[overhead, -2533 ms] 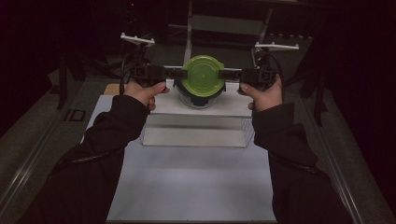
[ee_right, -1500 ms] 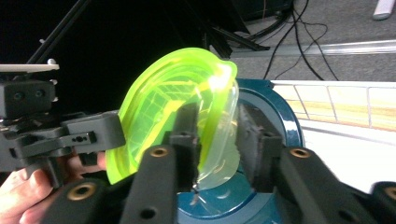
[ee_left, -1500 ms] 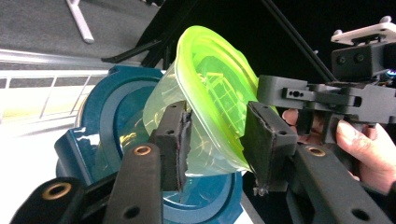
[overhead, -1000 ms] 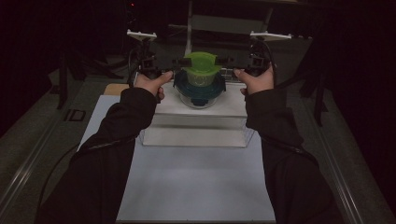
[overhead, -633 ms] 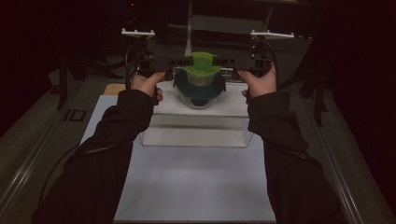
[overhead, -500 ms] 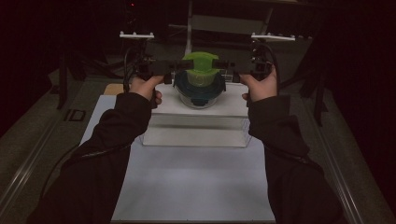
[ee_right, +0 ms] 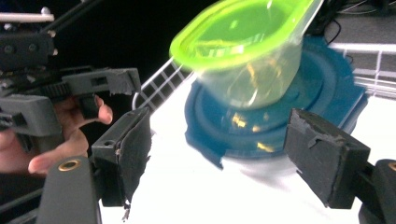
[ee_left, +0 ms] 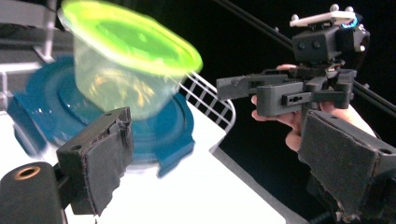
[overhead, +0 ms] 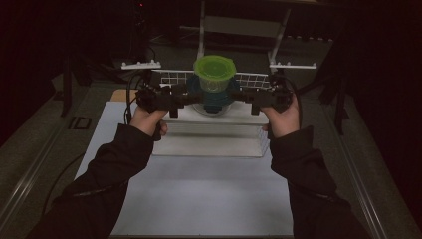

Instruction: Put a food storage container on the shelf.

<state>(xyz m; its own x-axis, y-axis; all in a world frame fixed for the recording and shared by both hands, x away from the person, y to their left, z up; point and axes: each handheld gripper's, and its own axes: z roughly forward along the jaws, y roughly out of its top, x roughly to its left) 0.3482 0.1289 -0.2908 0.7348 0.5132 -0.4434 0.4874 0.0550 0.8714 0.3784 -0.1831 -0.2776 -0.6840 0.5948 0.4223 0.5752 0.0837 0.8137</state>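
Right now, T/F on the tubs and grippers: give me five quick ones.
1. The small tub's lid is green. True.
2. The small tub sits on the blue lid. True.
3. The left gripper is shut on the small tub. False: its jaws stand open, with the tub beyond them, not between the pads.
4. The right gripper has its jaws open. True.
5. The small tub has no lid on it. False: the green lid covers its top.
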